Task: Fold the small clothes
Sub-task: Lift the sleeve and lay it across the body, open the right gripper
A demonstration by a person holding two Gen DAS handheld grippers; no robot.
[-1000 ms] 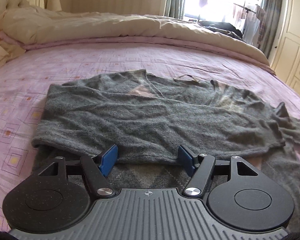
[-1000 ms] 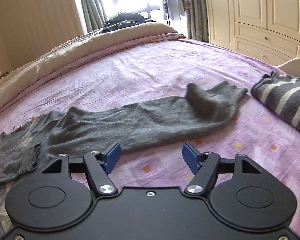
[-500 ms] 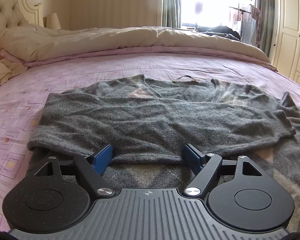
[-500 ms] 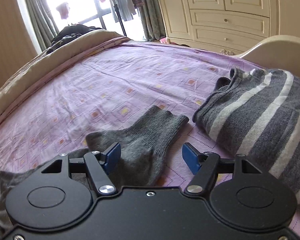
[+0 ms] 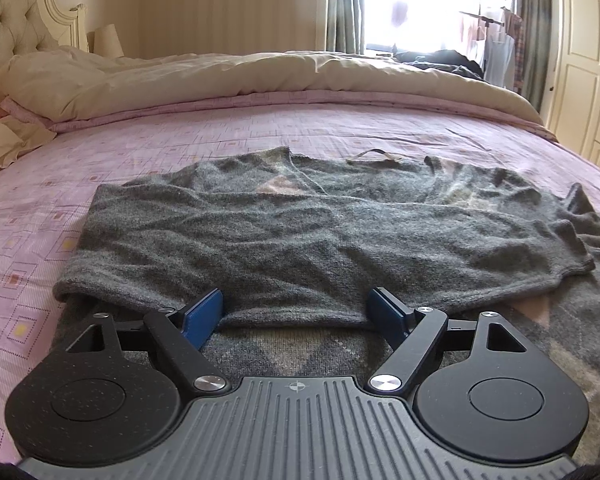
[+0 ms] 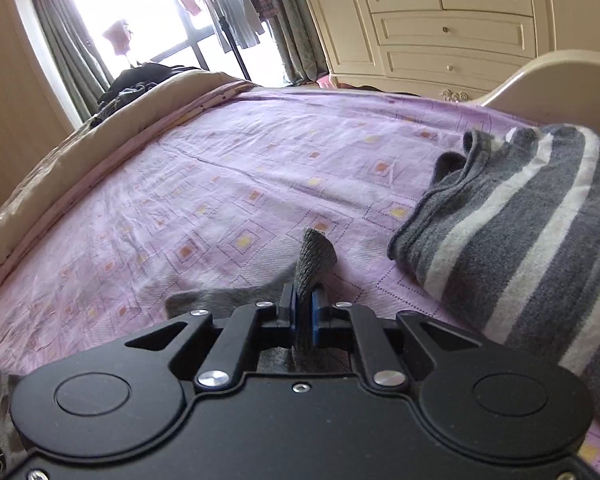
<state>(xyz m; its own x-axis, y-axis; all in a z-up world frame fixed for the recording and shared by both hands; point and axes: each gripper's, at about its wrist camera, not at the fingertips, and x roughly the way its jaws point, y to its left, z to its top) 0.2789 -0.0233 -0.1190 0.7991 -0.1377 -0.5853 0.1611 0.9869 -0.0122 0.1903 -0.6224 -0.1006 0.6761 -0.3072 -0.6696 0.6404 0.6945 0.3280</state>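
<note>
The grey sweater (image 5: 300, 232) was seen spread flat across the middle of the left wrist frame, on the pink patterned bedsheet (image 5: 260, 132), one sleeve folded across its body. The left gripper (image 5: 298, 312) was held low at the bottom centre, its blue pads spread wide either side of the folded sleeve's near edge, nothing pinched. In the right wrist frame, the right gripper (image 6: 303, 312) was pressed together at lower centre, and the sleeve cuff (image 6: 314, 256) was pinched between its pads, the ribbed end sticking up above them. A folded grey-and-white striped garment (image 6: 532, 248) was seen at the right edge, just beside the cuff but apart from it
</note>
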